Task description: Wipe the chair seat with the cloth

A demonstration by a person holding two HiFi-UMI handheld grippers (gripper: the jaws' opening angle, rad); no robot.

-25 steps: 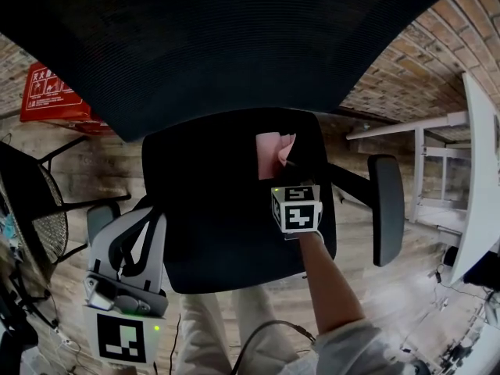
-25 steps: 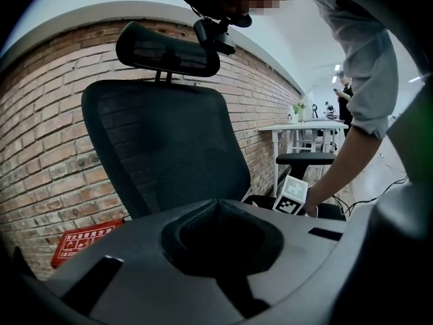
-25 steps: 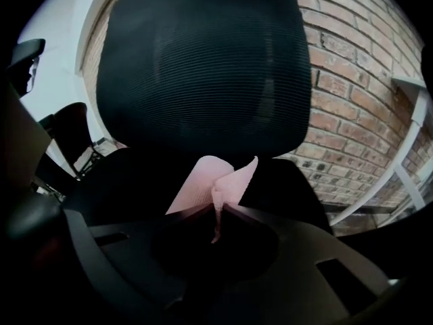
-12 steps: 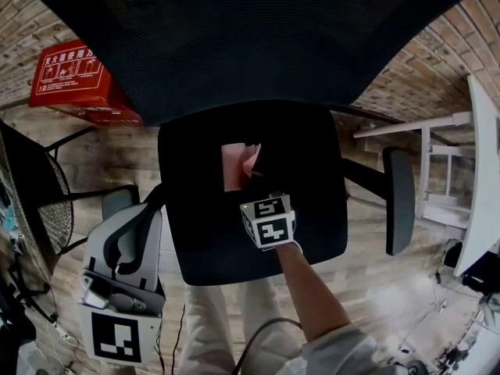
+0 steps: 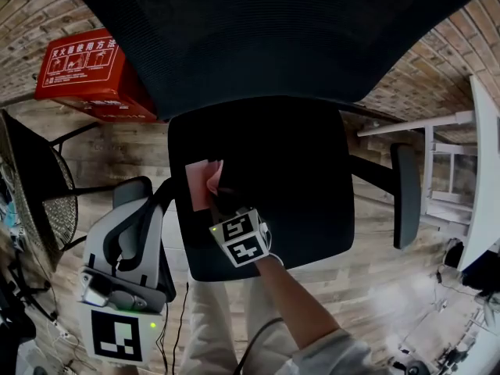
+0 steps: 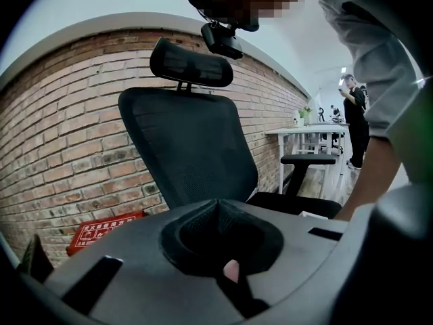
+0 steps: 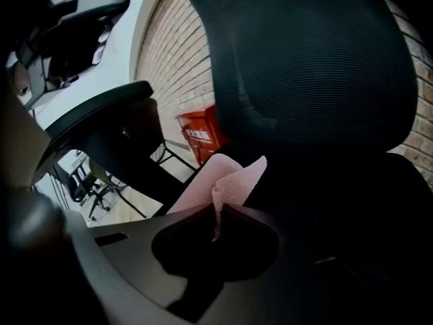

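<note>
The black chair seat [image 5: 297, 178] fills the middle of the head view, under the tall mesh backrest [image 5: 273, 37]. A pink cloth [image 5: 201, 184] lies pressed on the seat near its left edge. My right gripper [image 5: 221, 200] is shut on it, jaws pointing toward the backrest. In the right gripper view the cloth [image 7: 223, 181] sticks up, folded, from between the shut jaws of the right gripper [image 7: 218, 212], with the backrest [image 7: 311, 66] behind. My left gripper [image 5: 144, 213] hangs off the seat's left side by the left armrest [image 5: 133, 190]; its jaws look shut and hold nothing. It faces the backrest [image 6: 189, 147].
A red box [image 5: 90, 73] stands on the wooden floor at the back left by the brick wall. Another black mesh chair [image 5: 31, 201] is at the far left. The right armrest [image 5: 405, 194] and a white desk [image 5: 480, 170] are on the right. A person [image 6: 355, 120] stands far off.
My right gripper has dragged the pink cloth across the seat from the back middle-right to the left edge and nearer the front. The left gripper has stayed where it was.
</note>
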